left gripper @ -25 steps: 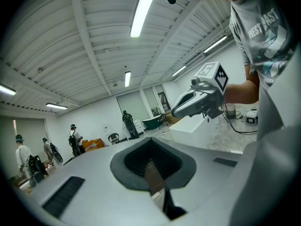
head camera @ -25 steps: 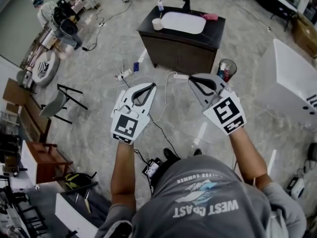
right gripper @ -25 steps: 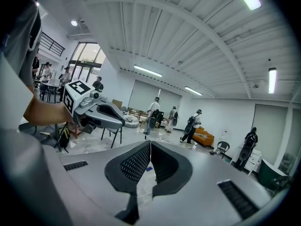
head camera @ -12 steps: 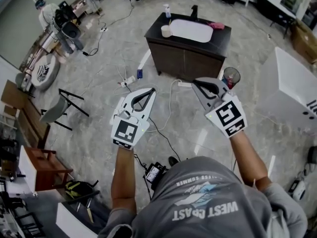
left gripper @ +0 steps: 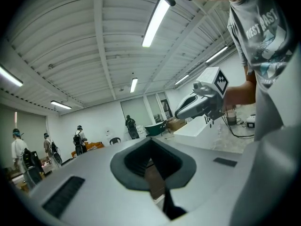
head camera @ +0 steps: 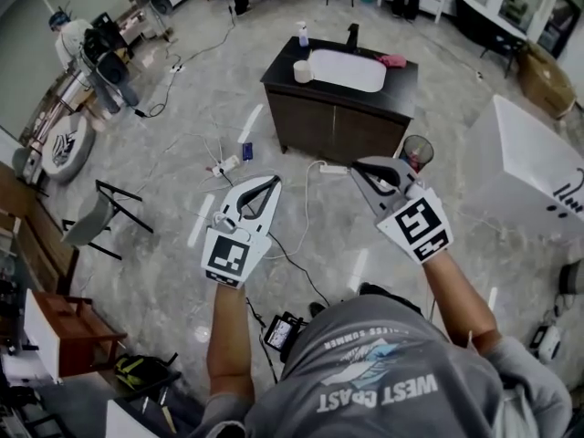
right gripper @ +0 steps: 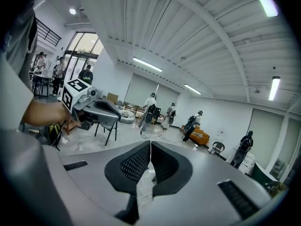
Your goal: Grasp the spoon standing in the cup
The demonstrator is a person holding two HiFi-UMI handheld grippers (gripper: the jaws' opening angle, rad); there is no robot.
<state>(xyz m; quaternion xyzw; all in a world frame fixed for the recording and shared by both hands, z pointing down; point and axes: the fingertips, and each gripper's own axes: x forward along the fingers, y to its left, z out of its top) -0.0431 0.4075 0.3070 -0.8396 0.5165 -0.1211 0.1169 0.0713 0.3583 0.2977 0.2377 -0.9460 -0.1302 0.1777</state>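
Note:
A white cup (head camera: 302, 71) stands on the left end of a dark sink cabinet (head camera: 334, 117), far ahead of both grippers. It is too small to tell if a spoon is in it. My left gripper (head camera: 276, 180) is held out over the floor, its jaws closed and empty. My right gripper (head camera: 356, 165) is level with it, also shut on nothing, and points toward the cabinet's right front. Each gripper view looks up at the ceiling: the left gripper view shows the right gripper (left gripper: 200, 102), the right gripper view shows the left gripper (right gripper: 96, 108).
On the cabinet are a white basin (head camera: 347, 68), a faucet (head camera: 352, 35), a spray bottle (head camera: 302, 34) and a pink cloth (head camera: 392, 60). A mesh bin (head camera: 417, 151) stands by its right side. Cables and a power strip (head camera: 226, 165) lie on the floor. A white table (head camera: 534, 167) is at right.
The head view has shifted: the cabinet now sits a little lower in the frame, with more of the room behind it showing. Both grippers stay shut and held out in front.

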